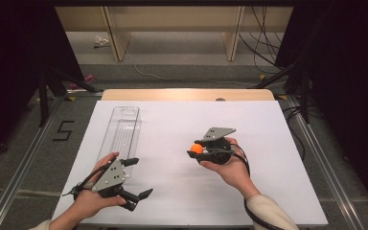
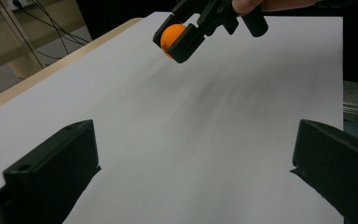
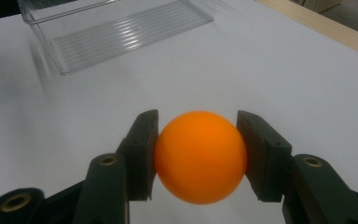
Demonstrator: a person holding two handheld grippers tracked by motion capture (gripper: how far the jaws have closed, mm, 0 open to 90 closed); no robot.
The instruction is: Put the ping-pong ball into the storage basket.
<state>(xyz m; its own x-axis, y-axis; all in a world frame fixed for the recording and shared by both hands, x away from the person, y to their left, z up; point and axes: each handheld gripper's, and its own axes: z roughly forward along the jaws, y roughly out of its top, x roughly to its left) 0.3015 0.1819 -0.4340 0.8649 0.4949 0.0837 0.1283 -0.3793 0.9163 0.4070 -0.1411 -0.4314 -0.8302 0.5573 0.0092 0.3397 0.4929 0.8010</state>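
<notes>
An orange ball (image 3: 199, 156) sits clamped between the two black jaws of my right gripper (image 1: 195, 149), held above the middle of the white table (image 1: 268, 143). The same ball (image 2: 172, 37) appears far off in the left gripper view, pinched by that gripper. A clear plastic tray (image 1: 120, 134), long and ribbed, lies on the table's left side; its near end (image 3: 121, 37) is ahead of the ball in the right gripper view. My left gripper (image 1: 141, 178) rests at the front left, just beside the tray's near end, jaws wide apart with nothing between them.
The table's wooden far edge (image 1: 187, 94) borders a grey floor with cables (image 1: 261, 48) and wooden shelf legs (image 1: 117, 43). Black stands (image 1: 43, 91) flank both sides. A "5" mark (image 1: 63, 130) is on the floor at left.
</notes>
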